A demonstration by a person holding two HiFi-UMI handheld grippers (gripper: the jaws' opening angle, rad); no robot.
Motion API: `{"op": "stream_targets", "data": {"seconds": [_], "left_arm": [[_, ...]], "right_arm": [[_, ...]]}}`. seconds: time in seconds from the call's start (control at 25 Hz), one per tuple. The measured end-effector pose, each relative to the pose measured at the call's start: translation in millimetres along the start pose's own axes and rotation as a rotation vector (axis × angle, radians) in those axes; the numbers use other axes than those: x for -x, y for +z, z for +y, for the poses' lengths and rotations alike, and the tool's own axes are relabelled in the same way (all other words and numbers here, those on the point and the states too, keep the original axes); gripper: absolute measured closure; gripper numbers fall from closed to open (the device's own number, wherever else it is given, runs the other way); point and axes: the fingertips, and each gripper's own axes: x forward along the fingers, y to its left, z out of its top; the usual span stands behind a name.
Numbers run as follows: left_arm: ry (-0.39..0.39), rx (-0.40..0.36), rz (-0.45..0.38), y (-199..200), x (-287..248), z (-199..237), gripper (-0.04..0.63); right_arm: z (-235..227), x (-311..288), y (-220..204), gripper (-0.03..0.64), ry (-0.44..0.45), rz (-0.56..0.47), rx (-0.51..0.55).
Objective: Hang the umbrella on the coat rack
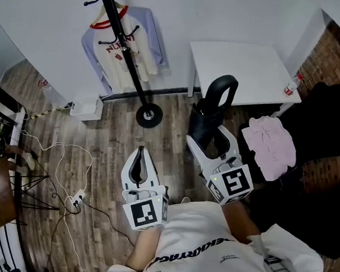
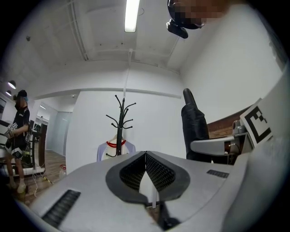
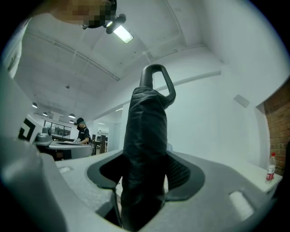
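Note:
My right gripper (image 1: pixel 210 139) is shut on a folded black umbrella (image 1: pixel 211 117), which stands upright between its jaws with the loop handle (image 1: pixel 221 91) on top. In the right gripper view the umbrella (image 3: pixel 145 145) fills the gap between the pads, and its handle (image 3: pixel 157 82) rises above. The black coat rack (image 1: pixel 122 47) stands ahead by the white wall on its round base (image 1: pixel 148 115). It also shows in the left gripper view, as the coat rack (image 2: pixel 120 122), straight ahead. My left gripper (image 1: pixel 140 165) is shut and holds nothing, its pads (image 2: pixel 154 174) pressed together.
A white and lilac shirt (image 1: pixel 125 46) hangs on the rack. A white table (image 1: pixel 241 70) stands to the right, with a pink cloth (image 1: pixel 271 143) and dark bags (image 1: pixel 325 122) beside it. Cables and a power strip (image 1: pixel 74 200) lie at the left. A person (image 2: pixel 17 136) stands far off.

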Motion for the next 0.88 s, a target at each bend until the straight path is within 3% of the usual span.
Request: {"op": "stream_targets", "data": {"seconds": [0.48, 0.88], "left_arm": [[0.011, 0.013, 0.024, -17, -28, -12, 0.597], [0.006, 0.013, 0.004, -21, -96, 12, 0.597]], "right_arm": [[-28, -13, -4, 0.356, 0.015, 0.008, -0.003], [-51, -81, 1, 0.356, 0.031, -0.021, 0.021]]}}
